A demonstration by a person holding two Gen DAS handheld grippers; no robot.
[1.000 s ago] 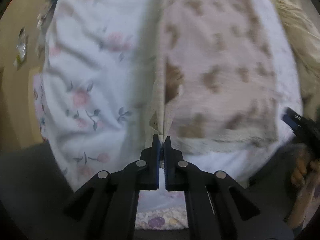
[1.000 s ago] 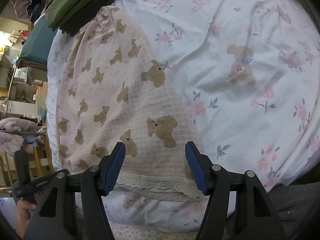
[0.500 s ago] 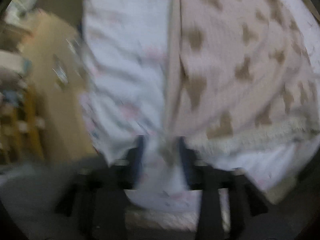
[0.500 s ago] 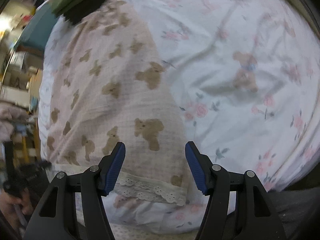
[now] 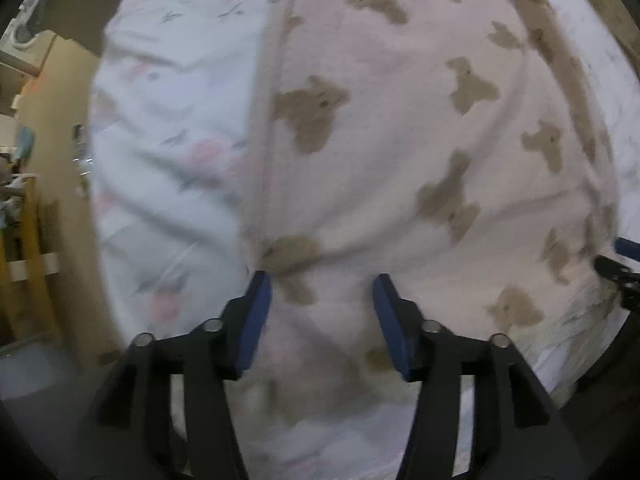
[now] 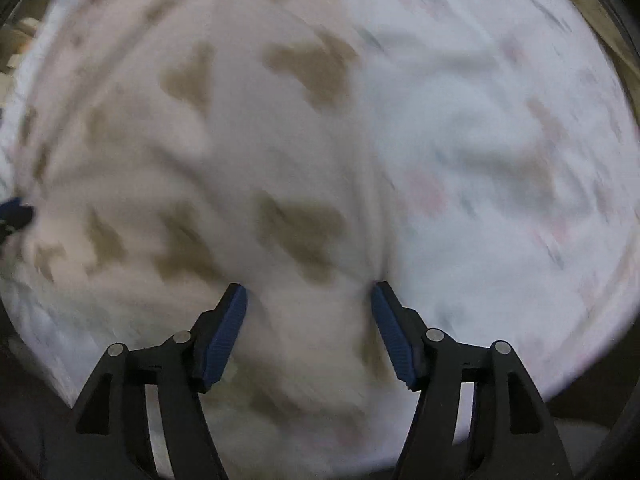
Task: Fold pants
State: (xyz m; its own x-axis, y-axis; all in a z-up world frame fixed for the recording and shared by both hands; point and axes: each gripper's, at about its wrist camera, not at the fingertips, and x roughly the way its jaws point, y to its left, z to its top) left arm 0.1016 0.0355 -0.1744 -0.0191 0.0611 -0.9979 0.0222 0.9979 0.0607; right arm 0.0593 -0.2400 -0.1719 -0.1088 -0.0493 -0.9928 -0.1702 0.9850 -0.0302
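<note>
The pale pink pants (image 5: 400, 140) with brown bear prints lie flat on the bed. My left gripper (image 5: 322, 286) is open, its blue pads straddling the pants' left edge near the hem. The pants (image 6: 240, 200) also fill the blurred right wrist view. My right gripper (image 6: 308, 294) is open, low over the pants' right edge, with fabric between its fingers. The right gripper's tip shows at the far right of the left wrist view (image 5: 624, 268).
A white bedsheet (image 5: 160, 140) with pink flowers covers the bed; it also shows in the right wrist view (image 6: 500, 160). A tan wall and wooden furniture (image 5: 32, 240) stand beyond the bed's left edge.
My left gripper has opened, letting go of the pants' edge, and moved over the fabric. My right gripper has dropped closer to the pants and stayed open.
</note>
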